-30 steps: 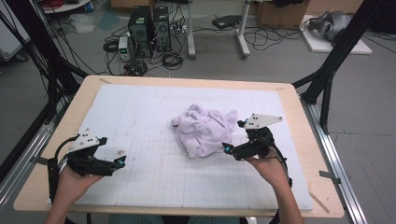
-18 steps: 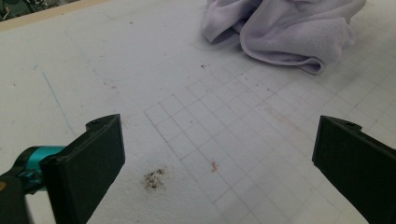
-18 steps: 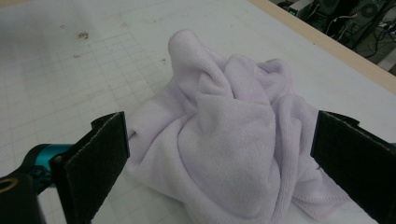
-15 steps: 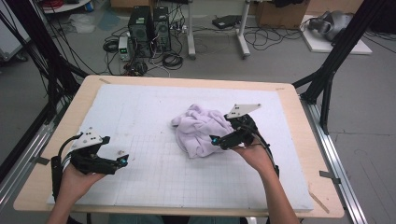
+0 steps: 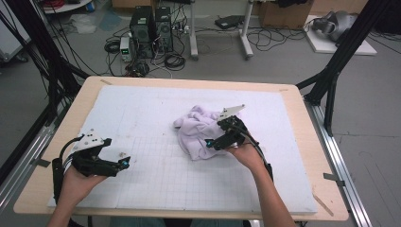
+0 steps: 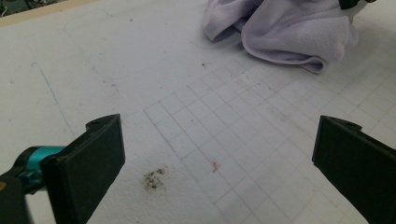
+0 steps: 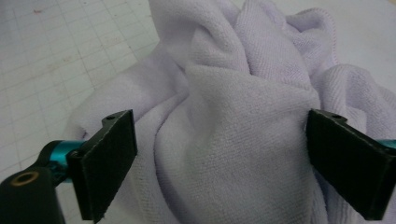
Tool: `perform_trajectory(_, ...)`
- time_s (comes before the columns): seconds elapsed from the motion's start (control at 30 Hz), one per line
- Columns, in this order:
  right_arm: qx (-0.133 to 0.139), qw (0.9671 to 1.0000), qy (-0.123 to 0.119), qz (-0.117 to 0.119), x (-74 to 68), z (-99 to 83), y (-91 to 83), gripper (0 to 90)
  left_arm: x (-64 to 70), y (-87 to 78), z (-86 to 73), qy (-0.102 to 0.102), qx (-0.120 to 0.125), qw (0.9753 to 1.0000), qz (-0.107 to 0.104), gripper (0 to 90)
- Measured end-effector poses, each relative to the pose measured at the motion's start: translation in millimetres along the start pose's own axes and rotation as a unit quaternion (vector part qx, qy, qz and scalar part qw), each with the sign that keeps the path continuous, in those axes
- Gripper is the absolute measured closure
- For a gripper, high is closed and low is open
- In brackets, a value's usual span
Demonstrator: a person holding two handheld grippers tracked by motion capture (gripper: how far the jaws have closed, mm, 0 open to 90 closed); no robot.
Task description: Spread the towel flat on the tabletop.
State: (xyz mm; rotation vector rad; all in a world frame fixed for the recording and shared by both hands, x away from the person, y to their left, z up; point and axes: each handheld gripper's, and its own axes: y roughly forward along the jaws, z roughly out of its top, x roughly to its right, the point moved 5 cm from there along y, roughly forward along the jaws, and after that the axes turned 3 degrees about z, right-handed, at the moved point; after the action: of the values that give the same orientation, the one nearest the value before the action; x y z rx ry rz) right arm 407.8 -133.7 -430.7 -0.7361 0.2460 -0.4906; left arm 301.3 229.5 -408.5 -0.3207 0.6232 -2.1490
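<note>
Crumpled lilac towel (image 5: 198, 131) on gridded table (image 5: 156, 175)

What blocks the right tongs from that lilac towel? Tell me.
Nothing visible does. The right tongs are open, their jaws on either side of a fold of the crumpled lilac towel on the white mat, with only cloth between them.

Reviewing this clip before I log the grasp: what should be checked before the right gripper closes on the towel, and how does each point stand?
1. Right gripper jaws open: ok, they stand wide apart.
2. Towel between those jaws: ok, a bunched fold sits between them.
3. Jaws deep enough on the fold: cannot tell.
4. Left gripper away from the towel: ok, open above the bare mat.
5. Towel lying fully on the mat, away from the table edge: ok.
</note>
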Motion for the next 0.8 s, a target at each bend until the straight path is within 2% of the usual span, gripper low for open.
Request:
perform_trajectory(0.43, -0.003, 0.9999, 0.009, 0.008, 4.2, -4.2, 11.9, 21.7, -1.3, 5.0, -2.6, -0.001, -0.004, 1.0, -0.003, 2.9)
perform_trajectory(0.57, -0.015, 0.9997, 0.009, 0.017, 2.0, -6.1, 19.8, 32.4, -2.0, 6.4, -3.3, -0.004, -0.005, 1.0, -0.003, 2.9)
perform_trajectory(0.67, -0.014, 0.9995, 0.011, 0.026, 1.6, -6.6, 22.5, 42.6, -2.6, 6.5, -4.2, -0.005, -0.006, 1.0, -0.003, 2.9)
perform_trajectory(0.7, -0.014, 0.9995, 0.011, 0.026, 1.6, -6.6, 22.5, 42.6, -2.7, 6.8, -4.5, -0.005, -0.006, 1.0, -0.004, 2.9)
perform_trajectory(0.73, -0.011, 0.9993, 0.014, 0.032, 2.0, -6.8, 22.6, 49.9, -2.6, 7.1, -4.9, -0.006, -0.005, 1.0, -0.004, 2.9)
perform_trajectory(0.77, -0.01, 0.9993, 0.013, 0.034, 2.2, -6.8, 22.2, 53.5, -2.7, 7.0, -5.4, -0.006, -0.007, 1.0, -0.004, 2.9)
perform_trajectory(0.8, -0.01, 0.9993, 0.013, 0.034, 2.2, -6.8, 22.2, 53.5, -2.7, 7.3, -5.7, -0.006, -0.006, 1.0, -0.005, 2.9)
